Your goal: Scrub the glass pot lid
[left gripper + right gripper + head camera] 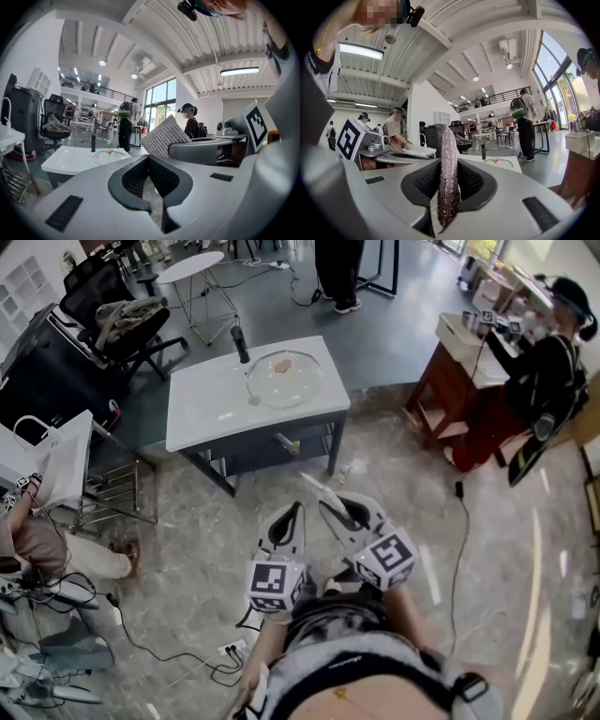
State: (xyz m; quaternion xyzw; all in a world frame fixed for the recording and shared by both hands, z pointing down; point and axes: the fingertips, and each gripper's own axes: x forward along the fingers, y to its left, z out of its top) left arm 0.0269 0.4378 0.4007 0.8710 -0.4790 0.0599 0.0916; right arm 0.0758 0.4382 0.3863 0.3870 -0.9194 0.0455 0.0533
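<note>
The glass pot lid [284, 378] lies flat on a low white table [202, 404] well ahead of me, with a reddish smear on it. It shows small and far off in the left gripper view [110, 155] and the right gripper view [499, 162]. My right gripper [326, 509] [447, 164] is shut on a silvery mesh scrub cloth [449, 173] that stands upright between the jaws; the same cloth [161, 136] shows in the left gripper view. My left gripper [295, 509] [149, 159] is shut on nothing. Both are held side by side over the floor, short of the table.
A black upright object [241, 344] stands on the table beside the lid. A wooden desk [450, 381] with a seated person is at the right, an office chair [112, 324] at the far left, a wire rack [112, 488] at the left. Cables [178, 662] cross the marble floor.
</note>
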